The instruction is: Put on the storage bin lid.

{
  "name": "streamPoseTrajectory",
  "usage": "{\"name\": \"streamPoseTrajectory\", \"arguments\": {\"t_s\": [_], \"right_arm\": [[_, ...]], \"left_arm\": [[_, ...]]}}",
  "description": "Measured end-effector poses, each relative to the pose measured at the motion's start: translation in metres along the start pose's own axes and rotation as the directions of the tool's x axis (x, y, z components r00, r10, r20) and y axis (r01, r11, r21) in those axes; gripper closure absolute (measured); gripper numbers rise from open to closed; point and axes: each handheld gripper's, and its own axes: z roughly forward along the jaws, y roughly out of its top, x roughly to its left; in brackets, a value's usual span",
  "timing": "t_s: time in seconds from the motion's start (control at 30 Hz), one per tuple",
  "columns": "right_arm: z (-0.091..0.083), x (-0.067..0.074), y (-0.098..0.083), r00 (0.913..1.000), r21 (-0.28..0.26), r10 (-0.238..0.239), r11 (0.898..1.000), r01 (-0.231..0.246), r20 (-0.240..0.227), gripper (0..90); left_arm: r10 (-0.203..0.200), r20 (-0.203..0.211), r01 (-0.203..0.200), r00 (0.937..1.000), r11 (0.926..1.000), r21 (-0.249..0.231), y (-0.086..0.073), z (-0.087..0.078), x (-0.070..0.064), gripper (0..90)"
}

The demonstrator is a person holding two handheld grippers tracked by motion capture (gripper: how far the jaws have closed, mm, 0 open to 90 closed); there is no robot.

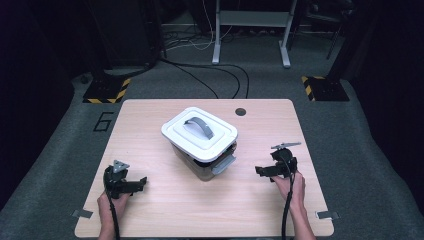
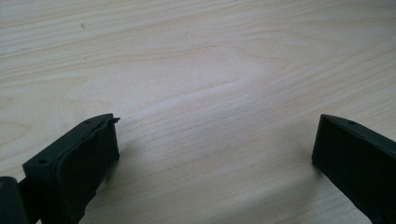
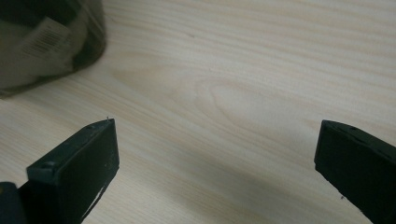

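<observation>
So there's a storage box (image 1: 202,145) sitting mid-surface (image 1: 165,210), white lid (image 1: 199,130) on with a grey handle (image 1: 199,126) across the top, and a grey latch (image 1: 223,164) hanging at its near side. The left hand-held gripper (image 1: 142,181) is near the front left edge, jaws spread wide over bare wood and holding nothing. The right hand-held gripper (image 1: 258,170) sits just right of the box, also wide open and empty. Through the box's clear wall in the right gripper view there's a barcode label (image 3: 44,35) — too blurry to read. The only legible writing is a "6" (image 1: 103,121) on the floor, left of the surface.
</observation>
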Motion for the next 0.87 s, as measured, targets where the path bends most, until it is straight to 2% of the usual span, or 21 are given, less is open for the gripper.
{"name": "streamPoseTrajectory", "arguments": {"t_s": [0.23, 0.4, 0.57, 0.63, 0.67, 0.77, 0.87], "right_arm": [[0.013, -0.008, -0.015, 0.9991, 0.019, 0.024, 1.000, -0.025, 0.035, 0.0], [0.020, -0.011, -0.026, 0.9968, 0.007, 0.036, 0.999, -0.037, 0.072, 0.0], [0.023, -0.014, -0.036, 0.9921, -0.069, 0.021, 0.998, -0.013, 0.124, 0.0], [0.025, -0.014, -0.042, 0.9831, -0.114, 0.020, 0.993, 0.001, 0.182, 0.0], [0.026, -0.014, -0.046, 0.9811, -0.140, 0.019, 0.990, 0.009, 0.192, 0.0], [0.026, -0.015, -0.050, 0.9808, -0.167, 0.018, 0.986, 0.015, 0.194, 0.0], [0.026, -0.014, -0.049, 0.9804, -0.167, 0.020, 0.986, 0.013, 0.196, 0.0]], "left_arm": [[0.000, 0.000, 0.000, 1.0000, 1.0000, 0.000, 0.000, 0.000, 0.000, 0.3], [0.000, 0.000, 0.000, 1.0000, 1.0000, 0.000, 0.000, 0.000, 0.000, 0.2], [-0.001, 0.000, 0.001, 1.0000, 1.0000, 0.000, 0.000, 0.000, 0.000, 0.2], [0.000, 0.000, 0.000, 1.0000, 1.0000, 0.000, 0.000, 0.000, 0.000, 0.2], [-0.001, 0.000, 0.001, 1.0000, 1.0000, 0.000, 0.000, 0.000, 0.000, 0.2], [0.000, 0.000, 0.000, 1.0000, 1.0000, 0.000, 0.000, 0.000, 0.000, 0.2], [-0.001, 0.000, 0.001, 1.0000, 1.0000, 0.000, 0.000, 0.000, 0.000, 0.2]]}}
